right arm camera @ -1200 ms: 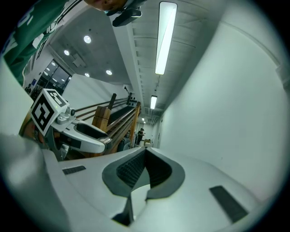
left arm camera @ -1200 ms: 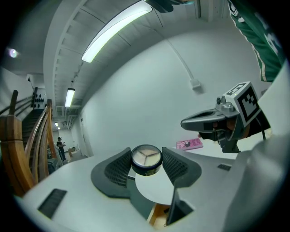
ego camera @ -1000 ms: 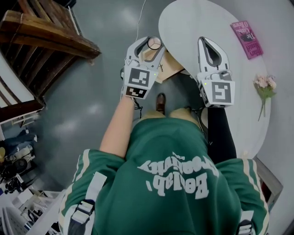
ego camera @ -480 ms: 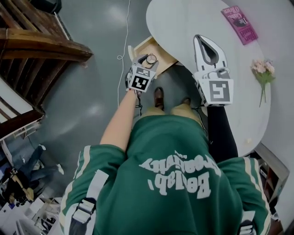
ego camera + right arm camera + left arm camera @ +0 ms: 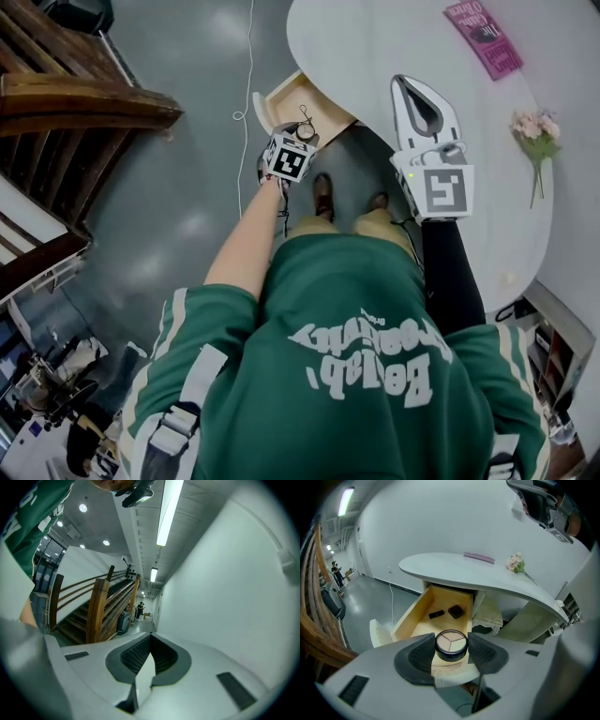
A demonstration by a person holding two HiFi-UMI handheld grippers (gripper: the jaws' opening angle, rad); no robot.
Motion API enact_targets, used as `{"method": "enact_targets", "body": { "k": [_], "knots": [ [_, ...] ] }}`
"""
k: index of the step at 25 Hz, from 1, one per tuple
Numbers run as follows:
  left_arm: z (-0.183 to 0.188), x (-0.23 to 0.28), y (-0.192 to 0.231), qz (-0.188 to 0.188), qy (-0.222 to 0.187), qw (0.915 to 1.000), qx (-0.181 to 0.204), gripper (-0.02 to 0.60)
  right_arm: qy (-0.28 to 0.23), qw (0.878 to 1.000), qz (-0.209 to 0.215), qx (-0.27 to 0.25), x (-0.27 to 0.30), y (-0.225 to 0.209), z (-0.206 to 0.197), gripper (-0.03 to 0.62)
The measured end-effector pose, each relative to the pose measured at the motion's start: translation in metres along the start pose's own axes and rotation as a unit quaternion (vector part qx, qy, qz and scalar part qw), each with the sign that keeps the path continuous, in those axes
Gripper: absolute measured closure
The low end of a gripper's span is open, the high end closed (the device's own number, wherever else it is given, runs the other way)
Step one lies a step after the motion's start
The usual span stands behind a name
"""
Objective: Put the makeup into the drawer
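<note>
My left gripper (image 5: 451, 638) is shut on a round black compact (image 5: 451, 646) with three beige shades, pinched between both pads. Beyond it the wooden drawer (image 5: 414, 618) stands pulled out from under the white table (image 5: 454, 571); a small dark tube (image 5: 436, 614) and a dark square case (image 5: 456, 611) lie inside. In the head view the left gripper (image 5: 302, 131) hangs with the compact (image 5: 307, 132) just off the near end of the drawer (image 5: 277, 97). My right gripper (image 5: 424, 86) hovers over the table (image 5: 366, 47), shut and empty.
A pink book (image 5: 484, 37) and a sprig of pale flowers (image 5: 534, 131) lie on the table. A wooden staircase (image 5: 75, 94) stands at the left, and a white cable (image 5: 246, 66) runs over the grey floor. The person's shoes (image 5: 324, 195) are beside the drawer.
The left gripper has dropped from table height to the drawer's near end and tipped downward, still holding the compact. The right gripper has stayed over the table.
</note>
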State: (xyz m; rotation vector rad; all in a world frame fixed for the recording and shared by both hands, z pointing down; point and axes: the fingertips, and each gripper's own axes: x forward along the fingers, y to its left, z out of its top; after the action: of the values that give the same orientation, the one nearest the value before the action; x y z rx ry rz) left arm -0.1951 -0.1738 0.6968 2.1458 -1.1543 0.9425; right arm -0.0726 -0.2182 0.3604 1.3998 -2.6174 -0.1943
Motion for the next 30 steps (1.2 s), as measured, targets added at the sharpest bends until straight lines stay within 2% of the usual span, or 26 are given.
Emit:
{"method": "enact_targets", "body": {
  "k": [5,8,13,17,30],
  "knots": [
    [-0.013,0.010,0.004,0.006,0.023,0.9996,0.013,0.342,0.005,1.000,-0.007,0.002,-0.003,-0.004,-0.003,0.585],
    [-0.021,0.014,0.011,0.018,0.038,0.9988,0.023,0.342,0.028,0.999,-0.015,-0.004,-0.004,-0.008,-0.011,0.585],
    [-0.028,0.022,0.007,0.017,0.054,0.9977,0.037,0.342,0.057,0.998,-0.024,-0.007,-0.009,-0.018,-0.025,0.585],
    [-0.031,0.024,0.006,0.023,0.061,0.9960,0.062,0.342,0.033,0.999,-0.024,0.000,-0.005,-0.019,-0.018,0.585],
    [-0.034,0.028,0.005,0.013,0.084,0.9948,0.057,0.342,0.018,1.000,-0.017,0.001,0.005,-0.009,-0.011,0.585]
  ]
}}
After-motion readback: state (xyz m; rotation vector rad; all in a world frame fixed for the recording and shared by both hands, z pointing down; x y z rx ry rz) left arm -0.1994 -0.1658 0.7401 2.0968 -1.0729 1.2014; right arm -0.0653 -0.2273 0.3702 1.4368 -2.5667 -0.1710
